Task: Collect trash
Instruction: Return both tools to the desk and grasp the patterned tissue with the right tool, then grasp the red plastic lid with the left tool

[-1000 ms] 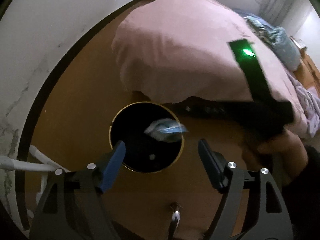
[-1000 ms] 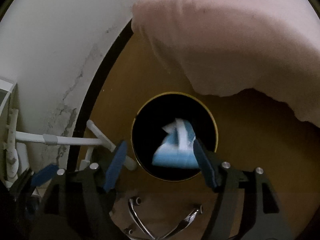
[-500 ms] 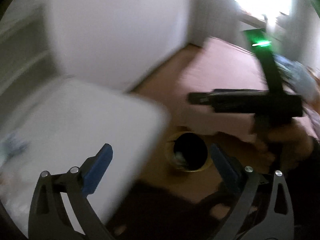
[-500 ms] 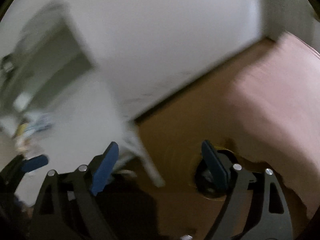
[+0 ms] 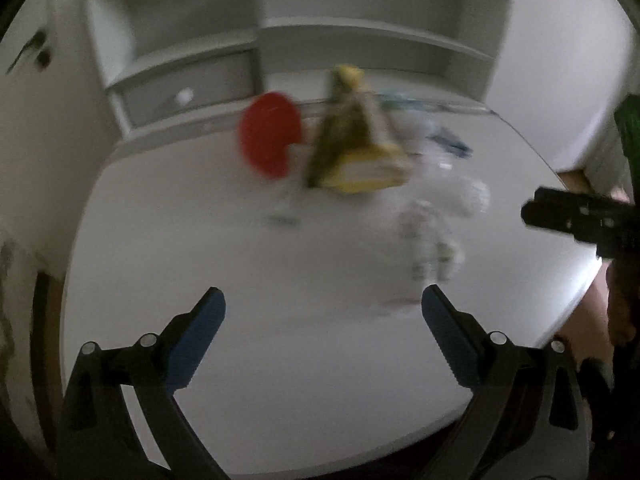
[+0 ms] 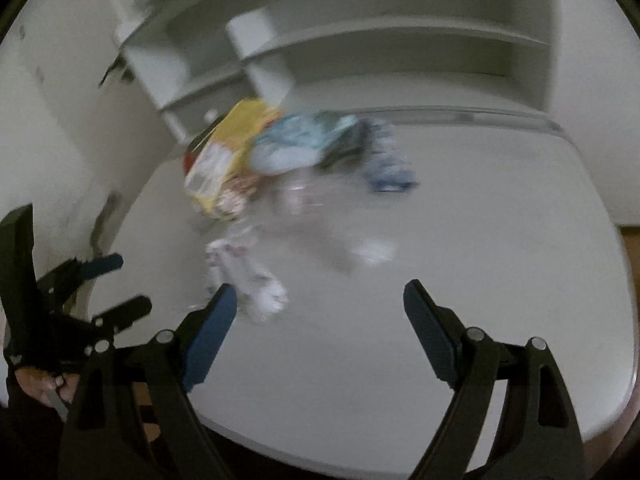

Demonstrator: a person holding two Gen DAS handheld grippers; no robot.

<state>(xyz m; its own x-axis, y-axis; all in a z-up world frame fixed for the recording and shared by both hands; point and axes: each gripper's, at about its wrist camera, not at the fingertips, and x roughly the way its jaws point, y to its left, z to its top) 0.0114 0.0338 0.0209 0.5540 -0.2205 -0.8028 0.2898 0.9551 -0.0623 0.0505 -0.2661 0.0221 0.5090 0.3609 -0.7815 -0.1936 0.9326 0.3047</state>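
Note:
Both views are motion-blurred. Trash lies on a white table [image 5: 240, 280]: a yellow snack bag [image 5: 356, 148], a red round item [image 5: 268, 140], a crumpled white wrapper [image 5: 432, 240], clear plastic [image 5: 460, 192] and a blue scrap [image 5: 452, 142]. My left gripper [image 5: 324, 316] is open and empty above the table's near part. In the right wrist view the yellow bag [image 6: 224, 156], a light blue packet [image 6: 304, 140], a blue-white wrapper [image 6: 388, 164] and a crumpled white wrapper [image 6: 248, 276] show. My right gripper [image 6: 320, 312] is open and empty, its left finger by that wrapper.
White shelves [image 5: 360, 40] with a drawer [image 5: 184, 88] stand behind the table against the wall. The right gripper's body [image 5: 580, 220] shows at the left view's right edge; the left gripper [image 6: 80, 292] shows at the right view's left edge. Wooden floor [image 6: 630, 248] lies right.
Both grippers have swung up from the black bin on the floor, where a blue-white wrapper dropped in, to face the white table with the trash. Both stay open.

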